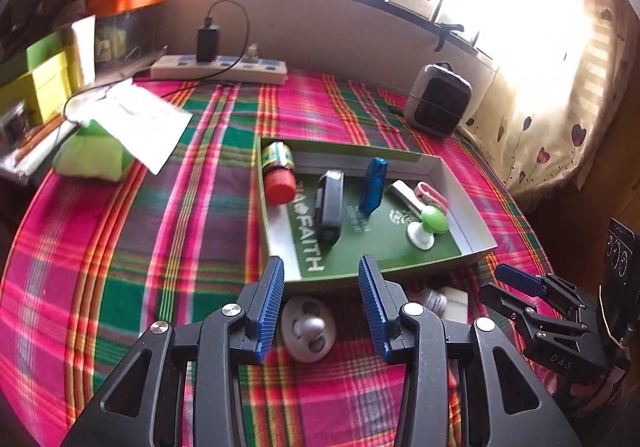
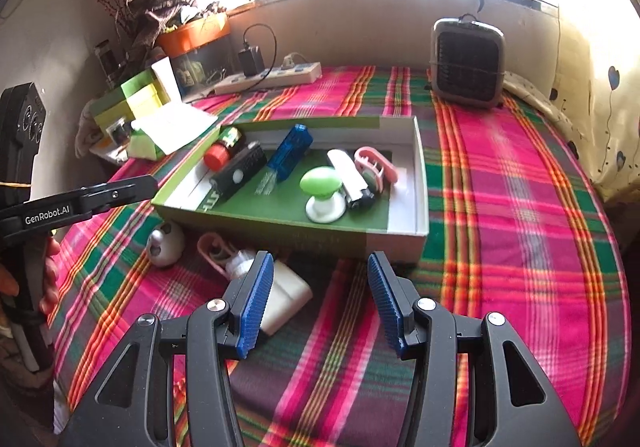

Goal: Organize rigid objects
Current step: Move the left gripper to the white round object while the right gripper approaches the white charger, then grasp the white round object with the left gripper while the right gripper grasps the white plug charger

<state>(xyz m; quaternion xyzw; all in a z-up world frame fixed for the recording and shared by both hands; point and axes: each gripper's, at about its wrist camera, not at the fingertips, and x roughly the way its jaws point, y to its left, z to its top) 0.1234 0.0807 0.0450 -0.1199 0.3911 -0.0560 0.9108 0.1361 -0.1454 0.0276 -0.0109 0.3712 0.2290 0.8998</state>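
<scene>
Box (image 1: 460,251), frame centre on the plaid bench (image 1: 160,207): holds bottle (image 1: 279,175), black device (image 1: 330,207), blue stick (image 1: 373,185), lighter (image 1: 406,195), pink clip (image 1: 430,195), green knob (image 1: 432,223). Left gripper (image 1: 321,307) fingers apart, empty, over a grey pod (image 1: 308,329). Right view alone shows a second pink clip (image 2: 214,251) and white charger (image 2: 288,295) below the box; right gripper (image 2: 320,303) fingers apart, empty.

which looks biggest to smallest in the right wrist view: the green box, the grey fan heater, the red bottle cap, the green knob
1. green box
2. grey fan heater, though it sits farther back, so its true size is unsure
3. green knob
4. red bottle cap, close to the knob in apparent size
</scene>
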